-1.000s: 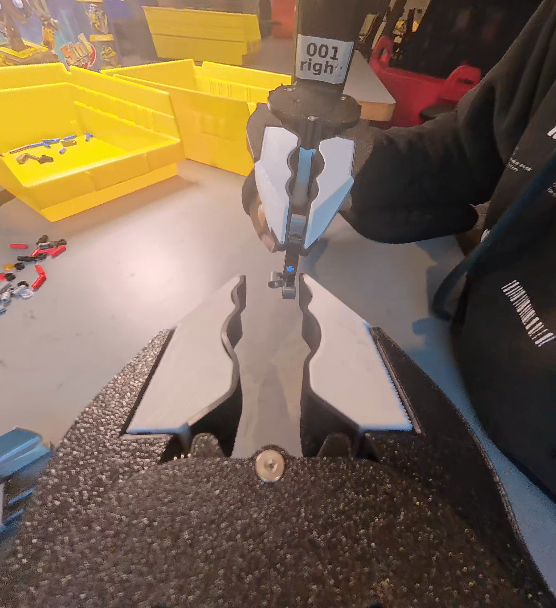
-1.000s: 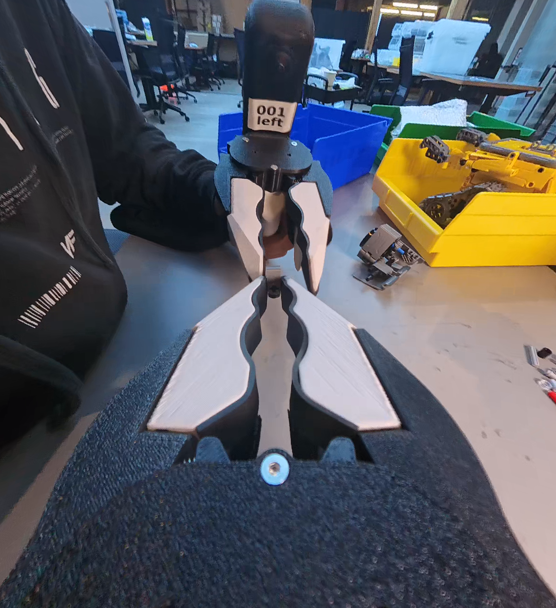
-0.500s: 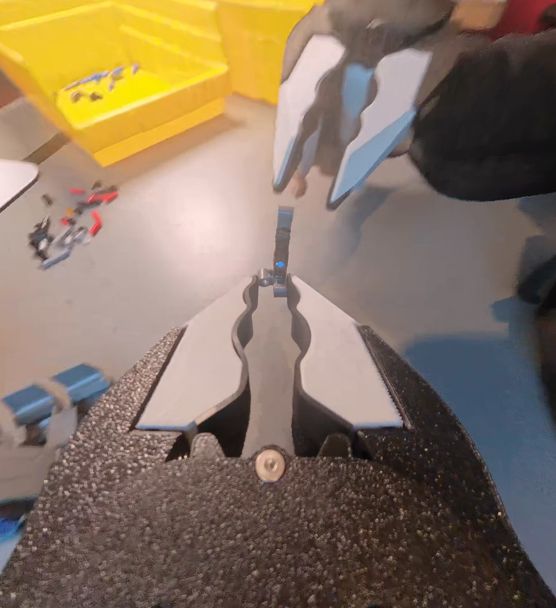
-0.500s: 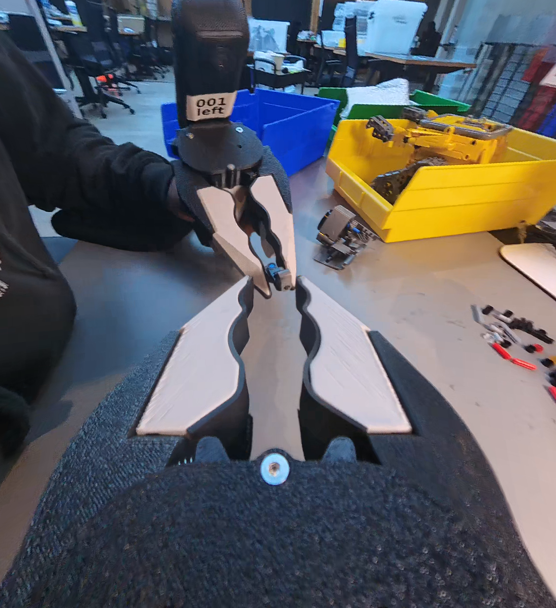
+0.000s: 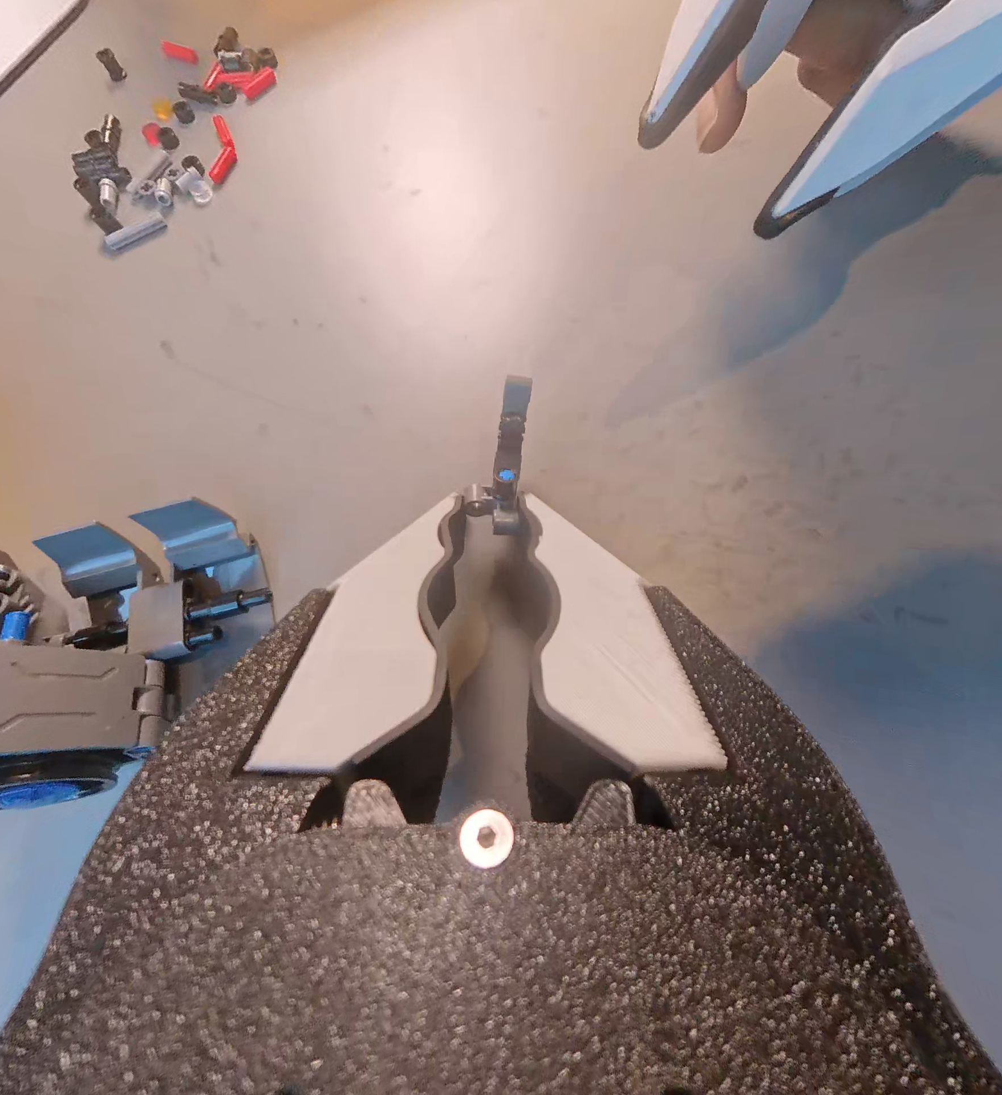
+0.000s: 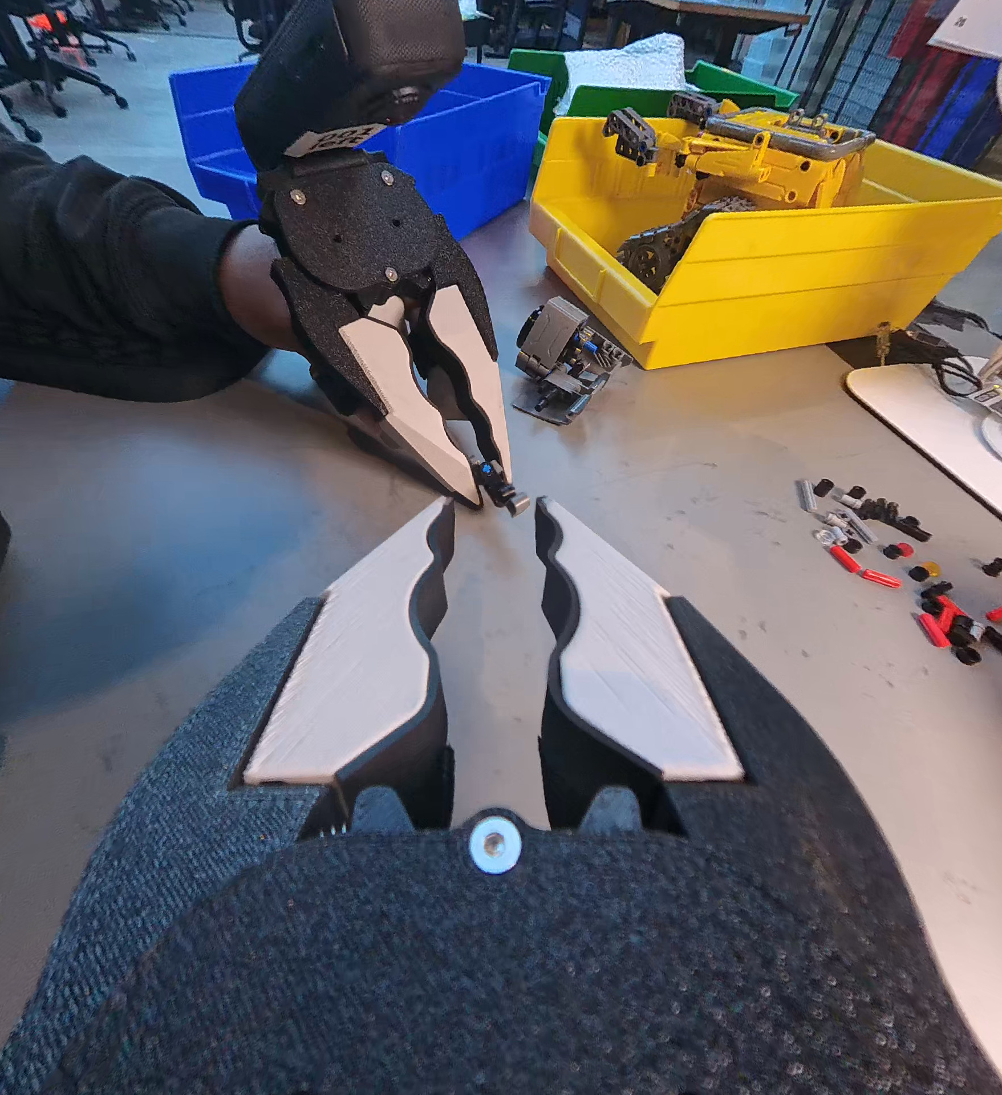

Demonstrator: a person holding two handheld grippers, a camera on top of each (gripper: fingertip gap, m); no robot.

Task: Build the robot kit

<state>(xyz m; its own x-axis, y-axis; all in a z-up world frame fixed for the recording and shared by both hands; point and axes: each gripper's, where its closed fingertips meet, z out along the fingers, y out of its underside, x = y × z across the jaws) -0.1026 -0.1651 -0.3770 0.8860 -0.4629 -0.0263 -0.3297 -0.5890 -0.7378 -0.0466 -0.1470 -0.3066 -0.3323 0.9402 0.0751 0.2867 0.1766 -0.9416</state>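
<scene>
A small dark grey plastic building piece with a blue pin is pinched at the tips of the left gripper, low over the grey table, maybe touching it. The right gripper faces it, close by, fingers apart and holding nothing. Little red and black loose parts lie to one side, and a grey block-built model sits near a yellow plastic bin.

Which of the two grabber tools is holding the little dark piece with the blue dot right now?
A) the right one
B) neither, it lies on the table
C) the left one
C: the left gripper pinches the small dark piece at its fingertips, while the right gripper stands open and empty.
</scene>
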